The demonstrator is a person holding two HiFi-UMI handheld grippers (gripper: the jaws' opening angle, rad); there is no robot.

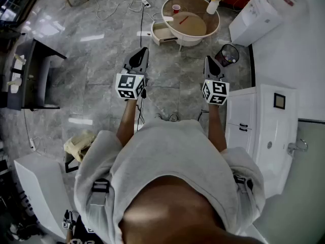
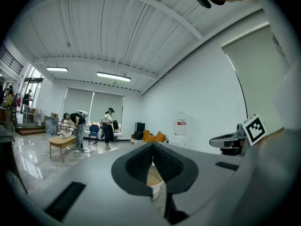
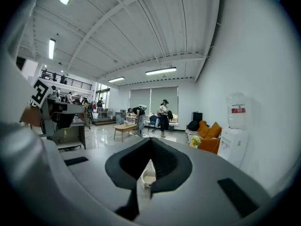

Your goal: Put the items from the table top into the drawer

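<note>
Head view: left hand-held gripper (image 1: 143, 53) and right hand-held gripper (image 1: 209, 61) are held shut, empty, well short of the worktop (image 1: 200, 24). Cup (image 1: 176, 8) and vase (image 1: 213, 6) are seen on it; drawer (image 1: 163, 33) is open beside it. Jaws should be opened on approach.

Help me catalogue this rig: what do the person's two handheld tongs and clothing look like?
Both the left tongs and right tongs are grey, tapering to dark jaws with black textured pads. Each carries a white cube printed with black square markers. The person wears a light grey top with grey buckled straps at the shoulders.
</note>
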